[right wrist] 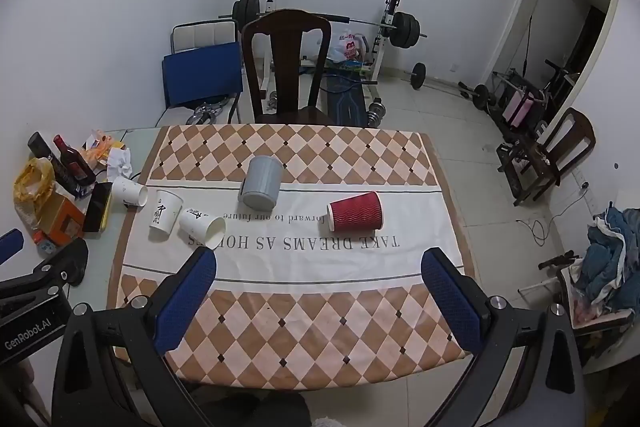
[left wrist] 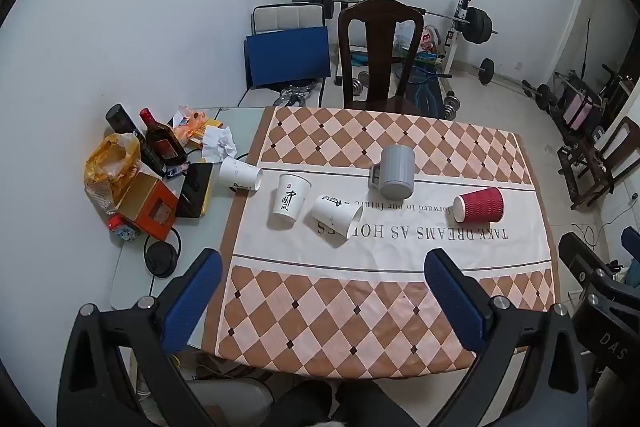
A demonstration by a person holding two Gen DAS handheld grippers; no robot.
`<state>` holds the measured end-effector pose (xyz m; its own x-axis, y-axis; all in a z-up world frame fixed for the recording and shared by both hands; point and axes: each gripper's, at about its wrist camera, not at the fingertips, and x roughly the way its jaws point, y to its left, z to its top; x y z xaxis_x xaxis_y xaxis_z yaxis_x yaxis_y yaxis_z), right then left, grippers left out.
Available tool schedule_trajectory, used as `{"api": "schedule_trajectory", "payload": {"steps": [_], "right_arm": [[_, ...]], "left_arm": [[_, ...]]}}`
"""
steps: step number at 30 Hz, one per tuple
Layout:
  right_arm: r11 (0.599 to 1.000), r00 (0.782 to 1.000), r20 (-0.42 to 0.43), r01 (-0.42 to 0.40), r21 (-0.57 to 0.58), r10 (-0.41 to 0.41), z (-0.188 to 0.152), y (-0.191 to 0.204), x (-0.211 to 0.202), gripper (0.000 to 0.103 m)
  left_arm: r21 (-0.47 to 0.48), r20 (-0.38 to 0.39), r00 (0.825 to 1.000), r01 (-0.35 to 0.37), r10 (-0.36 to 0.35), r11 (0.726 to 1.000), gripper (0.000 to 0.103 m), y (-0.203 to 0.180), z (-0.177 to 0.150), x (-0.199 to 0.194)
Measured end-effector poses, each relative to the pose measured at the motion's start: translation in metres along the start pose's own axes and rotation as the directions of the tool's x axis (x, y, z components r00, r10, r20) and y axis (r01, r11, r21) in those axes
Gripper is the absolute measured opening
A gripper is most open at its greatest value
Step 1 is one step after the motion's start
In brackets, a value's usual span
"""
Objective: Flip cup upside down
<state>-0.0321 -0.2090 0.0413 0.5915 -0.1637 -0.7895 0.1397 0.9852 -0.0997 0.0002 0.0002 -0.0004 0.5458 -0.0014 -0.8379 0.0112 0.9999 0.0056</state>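
Note:
Several cups sit on the white band of the checkered tablecloth (left wrist: 384,307). A red ribbed paper cup (left wrist: 478,209) (right wrist: 355,211) lies on its side, mouth to the left. A grey mug (left wrist: 396,171) (right wrist: 261,183) stands upside down. One white paper cup (left wrist: 335,217) (right wrist: 202,225) lies on its side, one white printed cup (left wrist: 291,201) (right wrist: 165,215) stands upright, and another white cup (left wrist: 240,174) (right wrist: 129,191) lies at the cloth's left edge. My left gripper (left wrist: 324,267) and right gripper (right wrist: 320,267) are both open and empty, held above the near part of the table.
Bottles (left wrist: 160,143), an orange box (left wrist: 150,207), a yellow bag (left wrist: 108,163), a phone (left wrist: 195,189) and crumpled paper (left wrist: 218,143) crowd the table's left side. A dark wooden chair (left wrist: 378,55) stands behind the table. Weights and a bench fill the room behind.

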Motion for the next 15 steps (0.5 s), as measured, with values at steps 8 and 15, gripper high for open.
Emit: {"api": "schedule_trajectory", "payload": {"steps": [8,15], "right_arm": [[1.0,1.0,-0.012,0.011,-0.006,-0.011,-0.0001,-0.0033,0.0045,0.103],[1.0,1.0,-0.016,0.011,-0.002,-0.011,0.0006,-0.0061,0.0075,0.103]], "left_arm": [[-0.003,-0.002,1.0,-0.002,0.002,1.0,0.103,-0.0002,-0.0004,0.0013],[0.002,-0.003,1.0,-0.006,0.006,1.0,0.103,-0.0017,-0.0005,0.0016]]}}
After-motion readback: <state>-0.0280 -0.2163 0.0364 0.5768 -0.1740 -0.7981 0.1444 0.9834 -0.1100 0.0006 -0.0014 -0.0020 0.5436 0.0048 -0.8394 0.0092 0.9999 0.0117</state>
